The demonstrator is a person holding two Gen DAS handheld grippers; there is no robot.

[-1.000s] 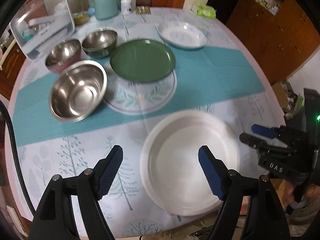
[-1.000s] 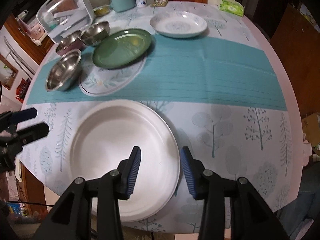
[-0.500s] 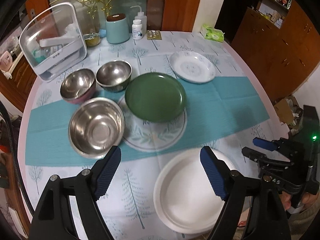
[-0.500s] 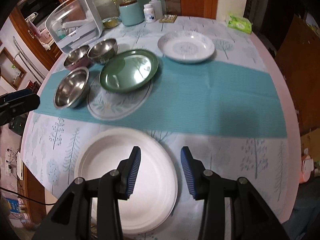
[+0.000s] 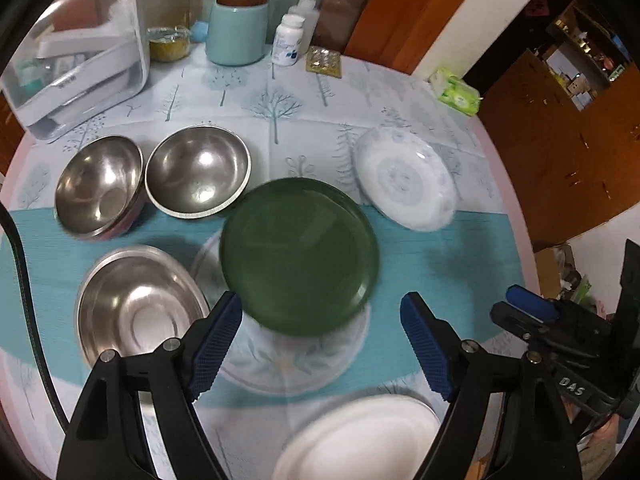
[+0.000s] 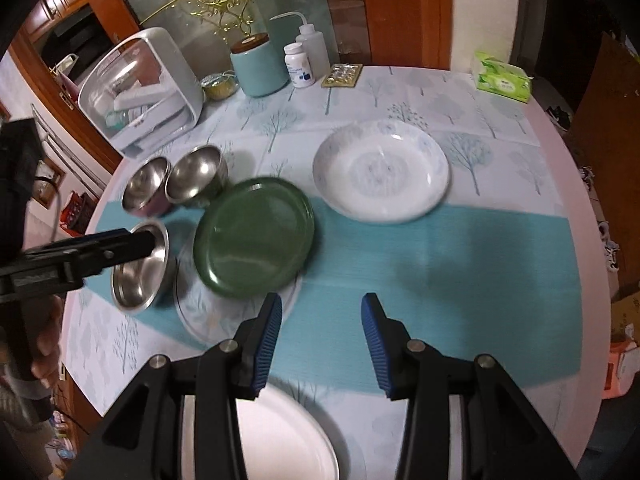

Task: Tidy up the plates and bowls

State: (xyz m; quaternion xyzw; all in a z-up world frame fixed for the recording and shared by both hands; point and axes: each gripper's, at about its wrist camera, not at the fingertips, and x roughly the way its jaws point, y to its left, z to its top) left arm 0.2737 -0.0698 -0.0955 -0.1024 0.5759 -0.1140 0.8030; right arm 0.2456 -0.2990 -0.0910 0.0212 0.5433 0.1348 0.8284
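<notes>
Both hand-held grippers have lifted away from the white plate at the tabletop's near edge. Left to right: steel bowls, green plate, patterned dish. Left hand-held gripper and right hand-held gripper spread, empty. Stacking seems unstarted; next, probably grasp a rim.

Round table covered by a tree-print cloth, with a teal runner laid across its middle. On the runner: three steel bowls at left, a floral plate carrying a green plate; a patterned white dish straddles its far edge. A white plate sits at the near edge; organiser, teal canister, bottles, blister pack and tissue pack line the far edge.
</notes>
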